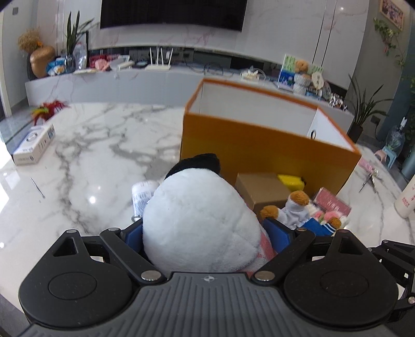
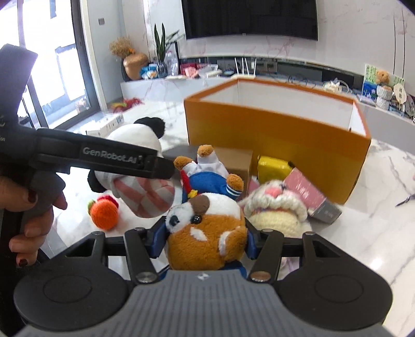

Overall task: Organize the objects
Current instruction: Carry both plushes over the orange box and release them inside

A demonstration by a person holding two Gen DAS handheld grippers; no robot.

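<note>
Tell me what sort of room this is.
Most likely a home living room: a large wall-mounted TV above a long marble media console cluttered with a router and potted plants, with plush toys beside an orange box on a marble table.

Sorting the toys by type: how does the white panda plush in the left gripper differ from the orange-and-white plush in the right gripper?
The white panda plush with black ears wears pink-and-white striped cloth; the orange-and-white plush animal with a brown ear wears none that shows. The panda looks larger than the orange one. The panda sits in the left gripper, the orange one in the right gripper. Both are soft, squeezed between blue fingers, near the orange open-topped box.
</note>
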